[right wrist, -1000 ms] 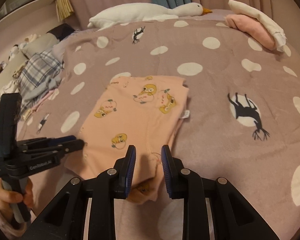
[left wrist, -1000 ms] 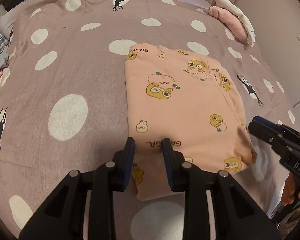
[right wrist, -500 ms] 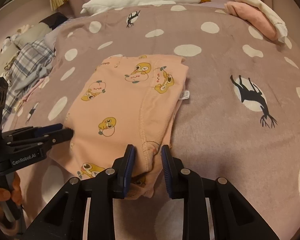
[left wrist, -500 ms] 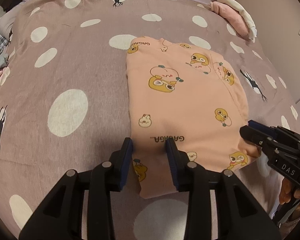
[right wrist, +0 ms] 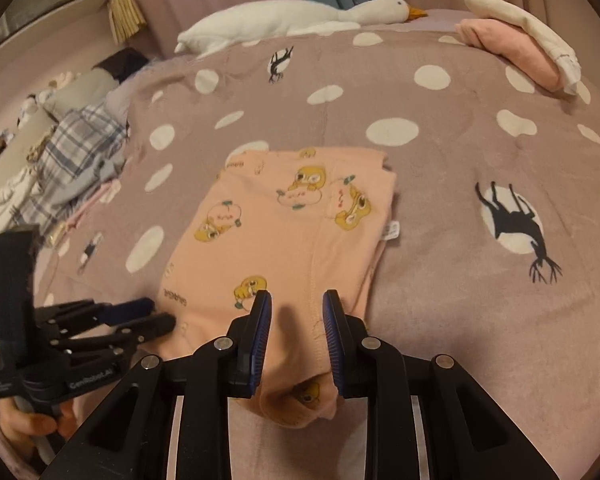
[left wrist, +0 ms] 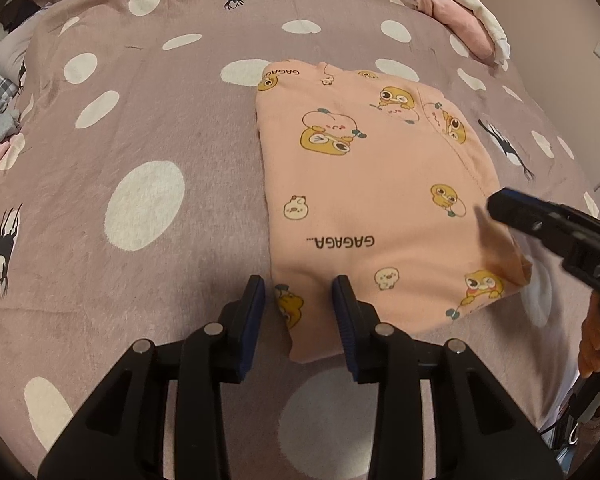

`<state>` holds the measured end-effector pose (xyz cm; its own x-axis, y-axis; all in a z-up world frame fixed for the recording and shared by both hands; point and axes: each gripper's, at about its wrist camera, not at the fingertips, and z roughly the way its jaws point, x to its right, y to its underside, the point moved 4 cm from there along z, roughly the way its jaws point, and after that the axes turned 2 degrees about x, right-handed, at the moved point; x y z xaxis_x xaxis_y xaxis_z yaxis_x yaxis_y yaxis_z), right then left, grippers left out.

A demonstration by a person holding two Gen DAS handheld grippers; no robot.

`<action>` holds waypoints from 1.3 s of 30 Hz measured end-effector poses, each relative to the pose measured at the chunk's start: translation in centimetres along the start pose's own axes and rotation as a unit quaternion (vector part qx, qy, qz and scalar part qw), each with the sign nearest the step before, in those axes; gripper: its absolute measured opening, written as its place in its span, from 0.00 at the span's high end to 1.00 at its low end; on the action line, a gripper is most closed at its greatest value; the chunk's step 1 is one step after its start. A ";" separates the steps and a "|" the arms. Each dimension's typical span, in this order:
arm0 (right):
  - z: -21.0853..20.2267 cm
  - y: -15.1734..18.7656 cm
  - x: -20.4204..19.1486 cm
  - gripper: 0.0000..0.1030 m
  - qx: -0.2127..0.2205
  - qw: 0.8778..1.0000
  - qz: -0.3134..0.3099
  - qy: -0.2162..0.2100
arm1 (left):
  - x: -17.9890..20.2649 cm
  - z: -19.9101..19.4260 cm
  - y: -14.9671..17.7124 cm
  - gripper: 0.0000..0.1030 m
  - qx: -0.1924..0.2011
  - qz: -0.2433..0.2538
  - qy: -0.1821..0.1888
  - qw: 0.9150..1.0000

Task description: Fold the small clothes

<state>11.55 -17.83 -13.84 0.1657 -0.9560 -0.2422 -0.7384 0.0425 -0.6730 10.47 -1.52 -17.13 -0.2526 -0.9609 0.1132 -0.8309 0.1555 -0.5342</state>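
A pink garment (left wrist: 380,184) with yellow cartoon prints lies folded into a rectangle on the spotted bedspread (left wrist: 140,120). My left gripper (left wrist: 299,300) is open and straddles its near left corner, which lies flat between pads that do not press on it. My right gripper (right wrist: 296,316) is at the near right corner of the garment (right wrist: 284,232). Its jaws are narrowly apart, with cloth between them and a rounded fold showing below. In the left wrist view the right gripper (left wrist: 500,206) sits over that edge, where a bit of cloth stands up. The right wrist view shows the left gripper (right wrist: 158,313) at the left.
A white plush goose (right wrist: 300,20) lies along the far edge of the bed. Folded pink and white clothes (right wrist: 520,52) are stacked at the far right. A heap of plaid clothes (right wrist: 68,152) lies at the left. A hand (right wrist: 24,420) holds the left gripper's handle.
The left jaws have spread wider around the near left corner. The right gripper has moved in from beside the garment onto its near right corner, where the cloth edge now stands up.
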 end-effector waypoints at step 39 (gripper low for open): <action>0.2 2.4 -0.7 0.75 -0.027 0.999 -0.031 0.003 | 2.0 0.5 -2.2 0.65 0.032 0.051 -0.014 0.998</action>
<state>9.76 -17.04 -15.46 0.2095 -0.9578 -0.1967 -0.7609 -0.0334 -0.6480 12.04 -3.95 -16.16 -0.3190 -0.9472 0.0328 -0.7685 0.2383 -0.5938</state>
